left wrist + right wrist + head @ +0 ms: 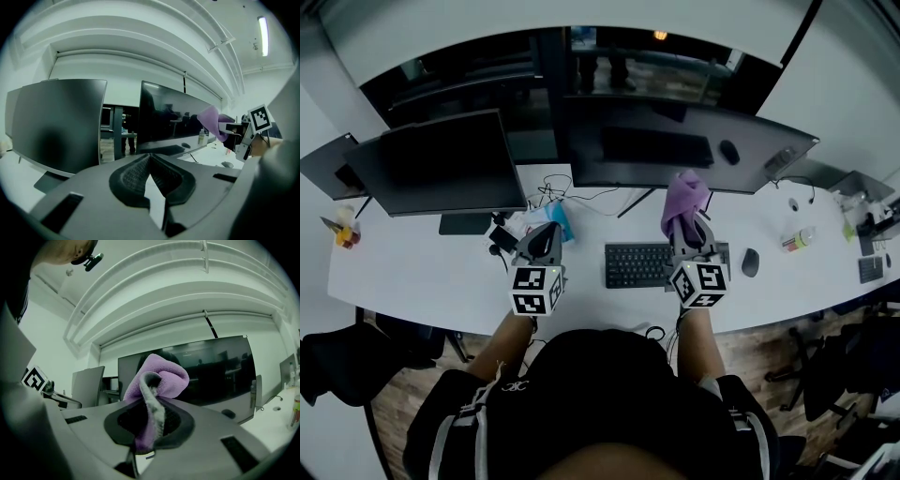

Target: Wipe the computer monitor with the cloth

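Right tool (148,423) gripping cloth (163,378), white desk (422,274)

The purple cloth (684,202) is showing a soft, fleecy pile, bunching against the ribbed, rubbery-looking black pads (176,420) of the right tool (685,231). That tool's shell and the left tool (546,231) are looking like smooth, matt grey plastic. At twelve o'clock from the matt black plastic keyboard (637,265), the monitor (675,150) is gleaming glossy, mirroring the room. The white counter (581,300) is looking smooth and dull. The floor (773,352) at six o'clock is showing wood grain.
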{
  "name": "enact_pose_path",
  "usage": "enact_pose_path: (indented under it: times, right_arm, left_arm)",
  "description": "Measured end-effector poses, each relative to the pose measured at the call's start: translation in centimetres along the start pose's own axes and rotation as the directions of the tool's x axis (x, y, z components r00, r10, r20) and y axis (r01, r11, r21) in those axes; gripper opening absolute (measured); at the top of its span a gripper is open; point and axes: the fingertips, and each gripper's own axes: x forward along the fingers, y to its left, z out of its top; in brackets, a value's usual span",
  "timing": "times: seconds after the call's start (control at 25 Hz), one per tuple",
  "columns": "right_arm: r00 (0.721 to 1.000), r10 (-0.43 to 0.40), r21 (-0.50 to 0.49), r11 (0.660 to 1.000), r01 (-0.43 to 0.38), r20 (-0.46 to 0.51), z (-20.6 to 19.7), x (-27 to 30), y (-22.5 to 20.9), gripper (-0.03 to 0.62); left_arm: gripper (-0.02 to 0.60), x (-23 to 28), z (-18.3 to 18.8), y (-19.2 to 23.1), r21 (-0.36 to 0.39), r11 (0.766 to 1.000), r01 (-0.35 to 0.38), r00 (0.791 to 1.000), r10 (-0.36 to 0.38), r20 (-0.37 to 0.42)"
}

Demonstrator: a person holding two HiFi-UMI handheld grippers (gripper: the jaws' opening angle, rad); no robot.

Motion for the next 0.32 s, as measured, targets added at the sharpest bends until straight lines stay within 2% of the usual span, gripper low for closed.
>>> enact_pose_path:
  times: [0.32]
  right_arm:
    - [1.000, 0.005, -0.003, 1.000, -0.005, 0.001, -0.11, -0.50, 0.20, 0.052]
  left_arm:
    - [0.014, -0.46, -0.26, -0.68, 0.006, 1.000, 0.006, 1.000, -0.006, -0.003]
